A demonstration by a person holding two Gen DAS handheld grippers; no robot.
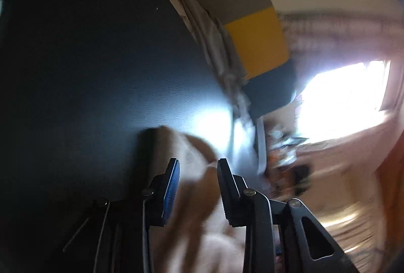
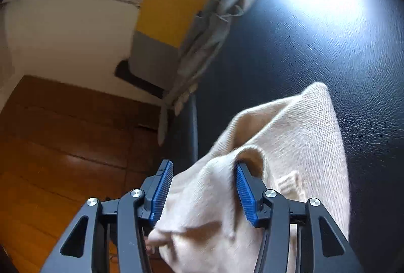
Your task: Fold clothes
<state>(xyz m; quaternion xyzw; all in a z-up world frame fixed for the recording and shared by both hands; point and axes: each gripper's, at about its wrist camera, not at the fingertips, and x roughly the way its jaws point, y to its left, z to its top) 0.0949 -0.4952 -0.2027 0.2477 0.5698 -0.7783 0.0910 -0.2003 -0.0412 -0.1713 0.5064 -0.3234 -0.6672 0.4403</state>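
A cream knitted garment lies bunched on the dark leather-textured desk, one fold peaking ahead of the right tool. Its cloth runs back between that tool's blue pads, and also between the left tool's pads, blurred there.

place: home | cues: wooden floor; colour-block cushion; bright window
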